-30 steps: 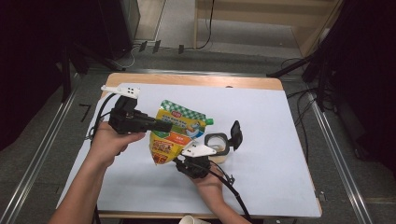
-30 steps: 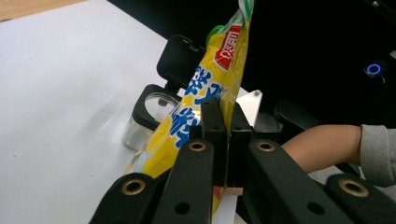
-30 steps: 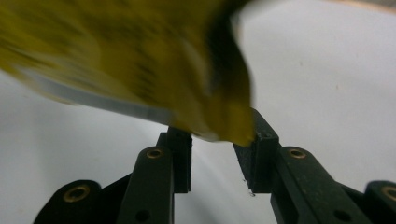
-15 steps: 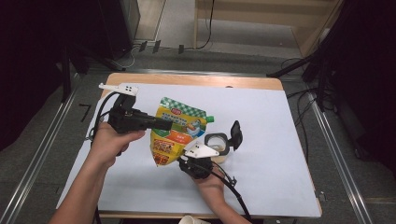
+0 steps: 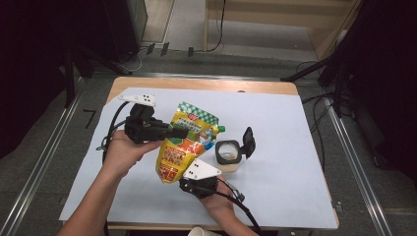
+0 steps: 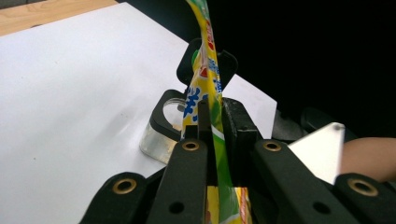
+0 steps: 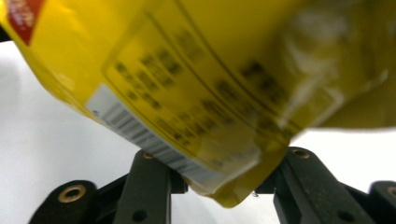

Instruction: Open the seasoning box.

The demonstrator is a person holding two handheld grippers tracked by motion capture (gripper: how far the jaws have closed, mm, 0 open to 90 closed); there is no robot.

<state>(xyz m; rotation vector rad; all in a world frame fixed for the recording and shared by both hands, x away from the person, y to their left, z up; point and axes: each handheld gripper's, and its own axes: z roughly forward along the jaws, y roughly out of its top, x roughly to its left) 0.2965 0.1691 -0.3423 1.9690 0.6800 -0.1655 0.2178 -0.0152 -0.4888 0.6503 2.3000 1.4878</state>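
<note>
Fingers of the left gripper [image 6: 212, 126] are pinched tight on the upper edge of the yellow refill pouch [image 5: 184, 142], holding it off the table [image 5: 295, 123]. Fingers of the right gripper [image 7: 224, 179] have just been opening; they straddle the pouch's bottom corner, and whether the pads press it I cannot tell. The pouch's long axis tilts, its green spout [image 5: 221, 129] beyond the left fingers, just above the open clear container [image 5: 228, 153].
</note>
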